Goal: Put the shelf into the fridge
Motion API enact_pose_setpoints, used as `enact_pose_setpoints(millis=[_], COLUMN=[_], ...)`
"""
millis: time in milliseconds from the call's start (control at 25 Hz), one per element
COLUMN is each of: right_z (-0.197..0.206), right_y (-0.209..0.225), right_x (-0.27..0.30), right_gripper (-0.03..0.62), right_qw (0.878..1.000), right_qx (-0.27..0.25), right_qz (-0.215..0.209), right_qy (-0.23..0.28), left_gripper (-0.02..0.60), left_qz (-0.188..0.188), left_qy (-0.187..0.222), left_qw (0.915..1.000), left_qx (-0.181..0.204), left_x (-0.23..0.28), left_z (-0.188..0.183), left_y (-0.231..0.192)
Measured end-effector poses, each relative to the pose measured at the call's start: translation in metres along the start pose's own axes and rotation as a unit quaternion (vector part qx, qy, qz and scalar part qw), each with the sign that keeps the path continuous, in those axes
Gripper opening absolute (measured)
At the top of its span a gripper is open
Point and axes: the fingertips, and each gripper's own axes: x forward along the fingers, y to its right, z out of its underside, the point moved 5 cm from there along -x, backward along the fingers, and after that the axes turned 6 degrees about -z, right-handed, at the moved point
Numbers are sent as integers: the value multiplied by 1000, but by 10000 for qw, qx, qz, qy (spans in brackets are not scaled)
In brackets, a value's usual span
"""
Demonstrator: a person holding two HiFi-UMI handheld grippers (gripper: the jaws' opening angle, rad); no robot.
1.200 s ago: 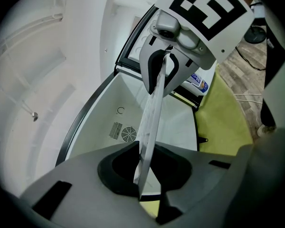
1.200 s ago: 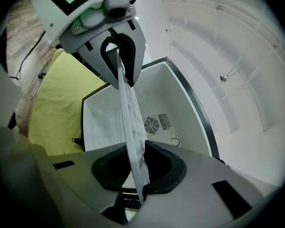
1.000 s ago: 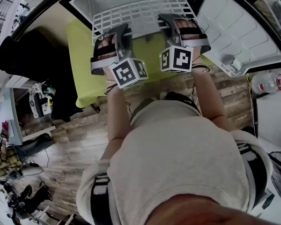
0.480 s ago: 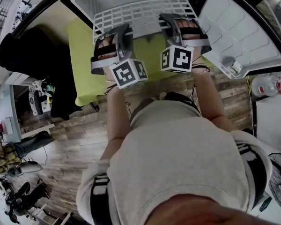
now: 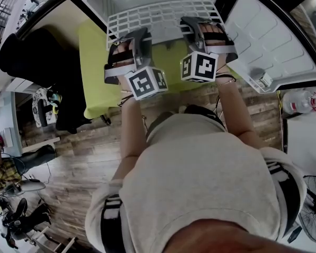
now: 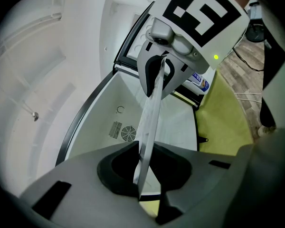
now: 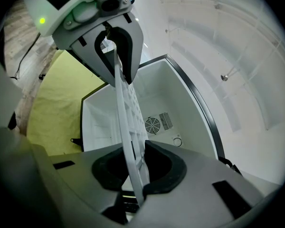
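Observation:
A white grid shelf (image 5: 158,16) lies flat at the mouth of the open white fridge (image 5: 95,4), its far part inside the cavity. My left gripper (image 5: 127,40) is shut on the shelf's near edge at the left. My right gripper (image 5: 206,28) is shut on the same edge at the right. In the left gripper view the shelf (image 6: 151,118) runs edge-on out of my left gripper (image 6: 141,177) to the right gripper opposite. The right gripper view shows the shelf (image 7: 126,113) pinched in my right gripper (image 7: 135,175), with the fridge's back wall fan (image 7: 152,125) behind.
The fridge door (image 5: 268,41) stands open to the right. A yellow-green mat (image 5: 95,73) lies under the fridge on a wooden floor (image 5: 79,157). Bottles (image 5: 300,100) stand at the right, a floor fan (image 5: 312,204) at the lower right, dark furniture (image 5: 31,67) at the left.

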Motion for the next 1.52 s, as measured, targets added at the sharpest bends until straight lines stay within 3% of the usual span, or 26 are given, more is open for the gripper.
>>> enact_pose_setpoints(millis=[1520], right_z=[21], right_y=[13], right_x=[68], right_gripper=[95], right_qw=[9996], right_qx=[151], right_qz=[-137], right_qy=[211], left_gripper=[98], left_qz=[413], left_qy=[-119], left_qw=[9983], left_qx=[-392], left_x=[66], left_z=[11], left_y=[6])
